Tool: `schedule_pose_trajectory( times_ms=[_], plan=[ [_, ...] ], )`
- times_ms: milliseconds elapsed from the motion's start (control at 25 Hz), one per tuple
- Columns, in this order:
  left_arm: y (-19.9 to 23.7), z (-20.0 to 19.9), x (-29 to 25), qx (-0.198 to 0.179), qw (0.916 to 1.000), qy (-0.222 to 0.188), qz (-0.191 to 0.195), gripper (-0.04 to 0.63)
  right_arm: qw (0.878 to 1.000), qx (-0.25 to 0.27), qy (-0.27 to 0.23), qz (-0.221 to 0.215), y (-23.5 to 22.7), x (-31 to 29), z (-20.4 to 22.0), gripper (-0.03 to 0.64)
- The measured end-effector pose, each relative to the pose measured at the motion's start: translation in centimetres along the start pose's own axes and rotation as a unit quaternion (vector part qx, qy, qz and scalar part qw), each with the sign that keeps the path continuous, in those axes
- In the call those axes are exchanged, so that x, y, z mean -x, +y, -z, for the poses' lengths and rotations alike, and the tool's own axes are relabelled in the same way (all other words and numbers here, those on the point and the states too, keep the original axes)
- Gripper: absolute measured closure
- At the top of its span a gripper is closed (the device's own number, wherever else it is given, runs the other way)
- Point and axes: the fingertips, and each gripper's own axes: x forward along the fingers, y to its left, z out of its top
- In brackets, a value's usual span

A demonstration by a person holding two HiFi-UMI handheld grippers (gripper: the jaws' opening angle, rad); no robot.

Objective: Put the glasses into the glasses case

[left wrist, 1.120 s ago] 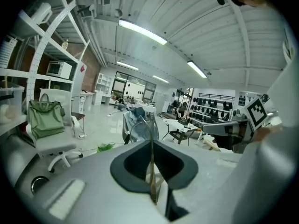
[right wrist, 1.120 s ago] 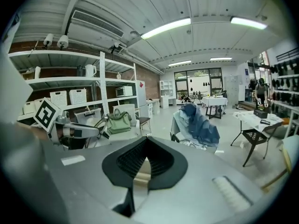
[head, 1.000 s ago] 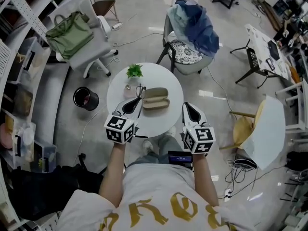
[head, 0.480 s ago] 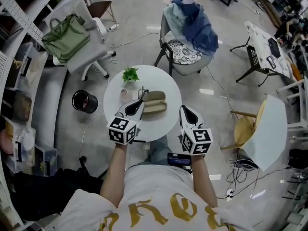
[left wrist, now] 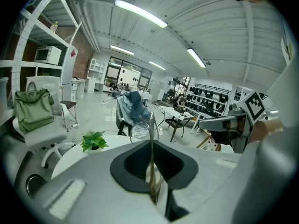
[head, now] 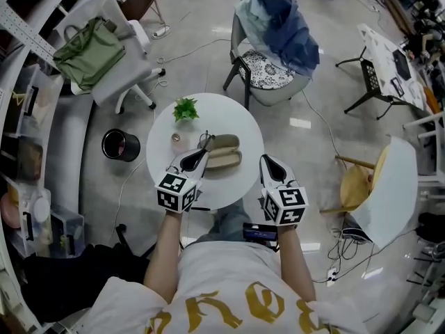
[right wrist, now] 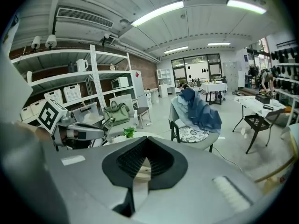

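Glasses (left wrist: 150, 148), one thin-framed pair with clear lenses, are pinched by a temple arm in the left gripper (head: 200, 154), whose claw is pressed onto the frame above the round white table (head: 233, 113). They hang just beside the left end of the single glasses case (head: 224, 152), an oblong tan clamshell lying open with its two halves side by side; whether the frame touches the case cannot be told. The right gripper (head: 265, 160) sits off the table's right edge, its ridged claw pressed together on nothing. Each of the two grippers carries one cube (head: 175, 192) printed with black-and-white square markers. Also on the table are one small leafy potted plant (head: 185, 108) and one small pinkish round object (head: 176, 140). Two chairs stand beyond: a white office chair holding a green handbag (head: 89, 49), and a chair draped in blue cloth (head: 281, 30). One black bin (head: 121, 145) stands on the glossy floor. Gold lettering on the person's white shirt (head: 229, 284) shows only in part and cannot be read.
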Motion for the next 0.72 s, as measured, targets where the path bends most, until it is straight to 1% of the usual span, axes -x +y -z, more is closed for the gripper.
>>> schedule_pose_trajectory(
  times_ms=[160, 360, 720],
  plan=[
    [0.7, 0.8, -1.4, -0.001, 0.9998, 0.018, 0.005, 0.578, 1.0, -0.007, 0.019, -0.003, -0.7, -1.3, 0.9, 0.592],
    [0.4, 2.0, -3.2, -0.01, 0.9988, 0.04, 0.028, 0.578, 0.999, -0.011, 0.04, -0.013, -1.4, -2.8, 2.3, 0.592],
    [0.4, 5.0, -5.8, -0.026, 0.9933, 0.098, 0.055, 0.578, 0.997, -0.011, 0.074, -0.034, -2.0, -5.7, 4.0, 0.593]
  ],
)
